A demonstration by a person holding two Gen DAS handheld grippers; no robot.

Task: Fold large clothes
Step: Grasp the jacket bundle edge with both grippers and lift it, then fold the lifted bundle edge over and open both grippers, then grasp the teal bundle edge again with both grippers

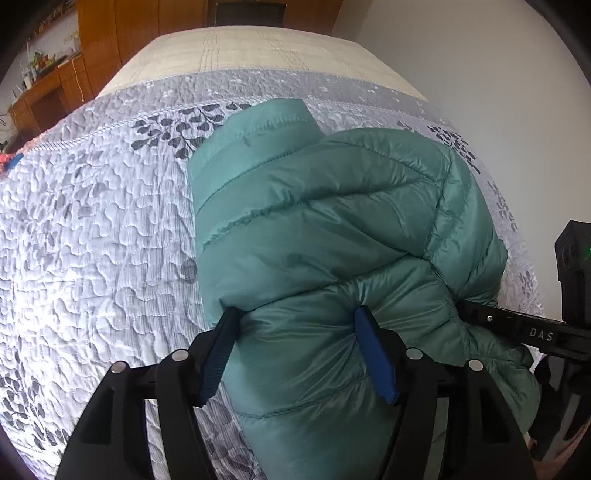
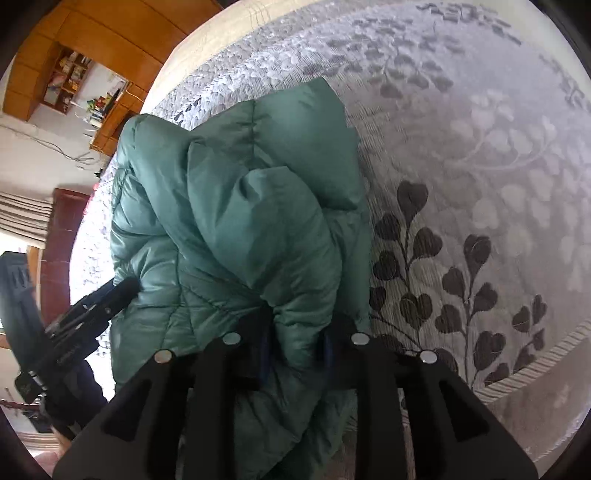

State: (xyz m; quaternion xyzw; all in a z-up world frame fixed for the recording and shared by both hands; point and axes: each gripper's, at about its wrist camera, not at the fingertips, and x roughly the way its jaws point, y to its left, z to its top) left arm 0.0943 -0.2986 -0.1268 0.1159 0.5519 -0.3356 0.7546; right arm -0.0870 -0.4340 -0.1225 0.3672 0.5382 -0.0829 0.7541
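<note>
Nearest the left wrist camera, the left gripper (image 1: pixel 295 354) is seen with its blue pads (image 1: pixel 376 354) set wide apart around a thick fold of the green puffer jacket (image 1: pixel 314 229); fabric fills the gap and bulges over both pads, so the fold is clamped. In the right wrist view, the right gripper (image 2: pixel 295 350) is closed narrowly on a bunched ridge of the same jacket (image 2: pixel 229 221), its fingers half buried in cloth.

The jacket is heaped on the quilted bedspread (image 1: pixel 92 229), toward the near edge of the bed, its collar end pointed at the far edge. Each tool is visible from the other's camera, pressed against the jacket's side.

A wooden desk (image 1: pixel 48 92) with clutter and a wardrobe (image 1: pixel 122 33) stand beyond the bed's far left corner. No containers are seen. Broad bare bedspread lies left of the jacket and beyond it.
</note>
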